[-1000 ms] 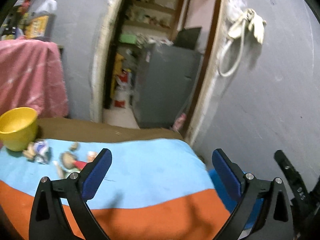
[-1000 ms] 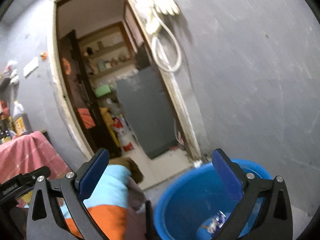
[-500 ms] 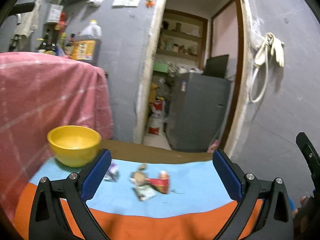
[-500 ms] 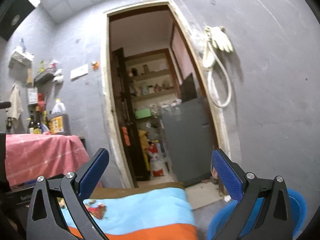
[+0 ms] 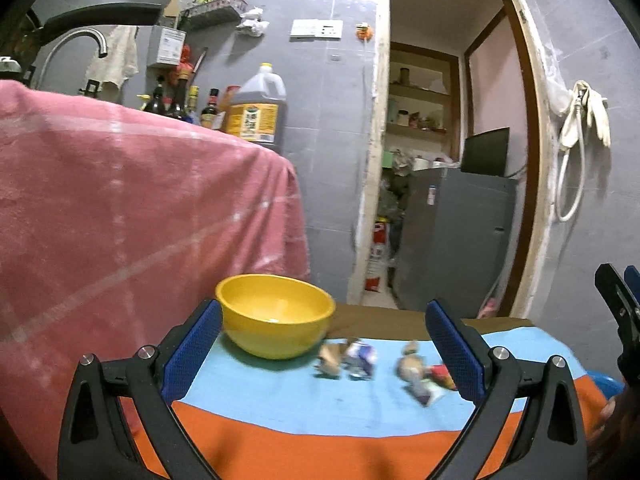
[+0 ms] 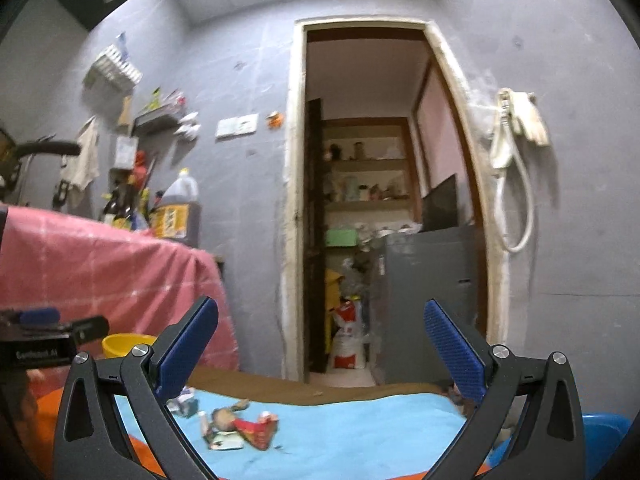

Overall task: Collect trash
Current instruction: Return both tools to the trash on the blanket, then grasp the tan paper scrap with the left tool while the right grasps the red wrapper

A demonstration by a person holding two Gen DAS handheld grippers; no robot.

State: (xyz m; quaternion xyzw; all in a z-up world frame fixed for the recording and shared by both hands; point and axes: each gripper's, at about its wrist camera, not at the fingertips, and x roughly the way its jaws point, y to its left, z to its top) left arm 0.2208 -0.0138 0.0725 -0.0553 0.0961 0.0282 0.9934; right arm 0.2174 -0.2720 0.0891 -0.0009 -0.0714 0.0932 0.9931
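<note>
At the far left, a pink checked cloth (image 5: 132,208) is draped over a raised counter, with an oil jug (image 5: 256,110) and dark bottles (image 5: 176,100) stood behind it. A yellow bowl (image 5: 276,316) is set on the blue-and-orange table cloth (image 5: 280,392). The left gripper (image 5: 323,354) is held above the cloth with its jaws spread wide and nothing between them. Just right of the bowl, crumpled wrappers (image 5: 348,358) are scattered, blurred in this view; a red wrapper (image 6: 256,428) is seen among them. The right gripper (image 6: 322,354) is likewise held wide apart and empty. A blue basin (image 6: 604,428) is seen at the far right, beside the table.
</note>
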